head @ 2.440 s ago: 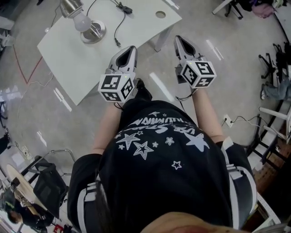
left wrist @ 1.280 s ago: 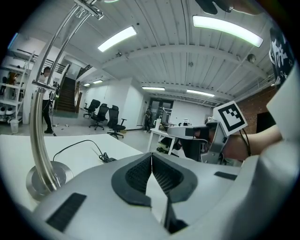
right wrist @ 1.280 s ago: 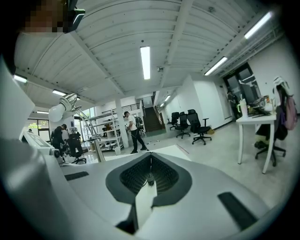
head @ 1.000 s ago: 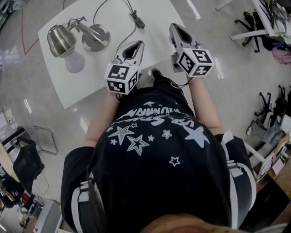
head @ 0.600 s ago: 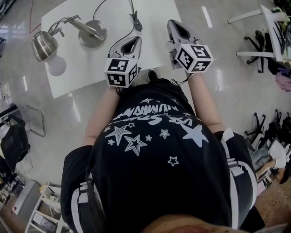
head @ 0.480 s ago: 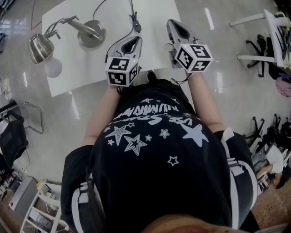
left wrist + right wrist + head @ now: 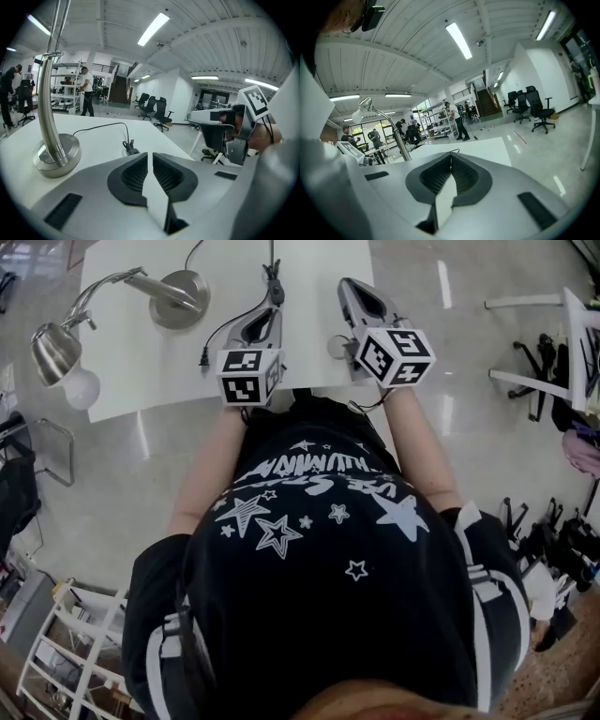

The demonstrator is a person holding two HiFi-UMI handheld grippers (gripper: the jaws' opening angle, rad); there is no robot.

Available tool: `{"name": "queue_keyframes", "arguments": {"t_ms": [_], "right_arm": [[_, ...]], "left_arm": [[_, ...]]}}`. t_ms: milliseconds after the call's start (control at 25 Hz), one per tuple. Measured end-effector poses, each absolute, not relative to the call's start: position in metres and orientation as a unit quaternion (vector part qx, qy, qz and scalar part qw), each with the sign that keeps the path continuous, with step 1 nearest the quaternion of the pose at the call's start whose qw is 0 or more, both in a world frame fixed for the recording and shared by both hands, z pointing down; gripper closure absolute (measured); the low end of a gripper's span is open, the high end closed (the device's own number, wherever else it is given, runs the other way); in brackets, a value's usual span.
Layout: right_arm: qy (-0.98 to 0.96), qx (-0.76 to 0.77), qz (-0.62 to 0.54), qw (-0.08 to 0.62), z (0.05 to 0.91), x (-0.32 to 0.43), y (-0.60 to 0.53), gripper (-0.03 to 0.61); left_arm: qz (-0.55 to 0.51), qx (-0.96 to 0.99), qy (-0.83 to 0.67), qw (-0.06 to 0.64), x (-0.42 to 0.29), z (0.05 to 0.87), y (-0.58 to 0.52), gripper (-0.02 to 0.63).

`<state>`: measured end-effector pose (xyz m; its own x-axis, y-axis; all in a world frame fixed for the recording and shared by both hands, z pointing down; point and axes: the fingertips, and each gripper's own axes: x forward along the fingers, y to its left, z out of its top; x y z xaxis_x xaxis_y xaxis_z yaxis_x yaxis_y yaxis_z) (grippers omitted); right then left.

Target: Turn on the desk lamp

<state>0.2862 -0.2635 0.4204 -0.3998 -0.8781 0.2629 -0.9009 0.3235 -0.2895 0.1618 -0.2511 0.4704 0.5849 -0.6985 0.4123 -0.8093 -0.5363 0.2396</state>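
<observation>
Tongs on the left gripper [image 7: 150,155] are clenched, their ribbed pads all but meeting with nothing between them, and the tongs on the right gripper [image 7: 451,158] are pressed together, just as empty. Both are held side by side over the near edge of the white tabletop [image 7: 141,371]. The left one is closer to the desk lamp [image 7: 155,286], and the right one is beyond it, farther from the lamp's base [image 7: 178,298]. Neither touches the lamp. In the left gripper view the round metal base stands well left of the tongs' line and apart from them, and its shiny stem [image 7: 47,93] rises out of frame. A black cord [image 7: 101,123] runs from behind the base across the tabletop to a dark inline piece [image 7: 130,149]. That piece lies just ahead of the left tongs' tips, on the gripper side of the base. In the head view the cord goes on to a loose end [image 7: 202,359] lying between the base and the person's left forearm [image 7: 211,465]. On the far side of the base from the tongs, the lamp's arm curves over to the shade [image 7: 52,348] and its white bulb [image 7: 82,387]. Both show past the tabletop's edge, above the floor [image 7: 94,484].
</observation>
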Motion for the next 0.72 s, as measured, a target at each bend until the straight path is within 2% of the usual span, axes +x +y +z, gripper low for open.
{"name": "queue_keyframes", "arguments": {"t_ms": [80,160,320,720], "right_arm": [[-0.816,0.541,0.203,0.033,0.426,0.288,-0.267,0.572],[-0.819,0.533,0.209,0.038,0.432,0.290,-0.268,0.572],[-0.824,0.522,0.215,0.045,0.441,0.294,-0.274,0.572],[-0.832,0.502,0.230,0.056,0.457,0.298,-0.278,0.572]], "left_arm": [[0.137,0.858,-0.445,0.216,0.163,0.477,-0.257,0.586],[0.143,0.851,-0.452,0.225,0.166,0.485,-0.260,0.518],[0.158,0.839,-0.467,0.230,0.173,0.500,-0.268,0.462],[0.175,0.808,-0.506,0.243,0.177,0.525,-0.286,0.459]]}}
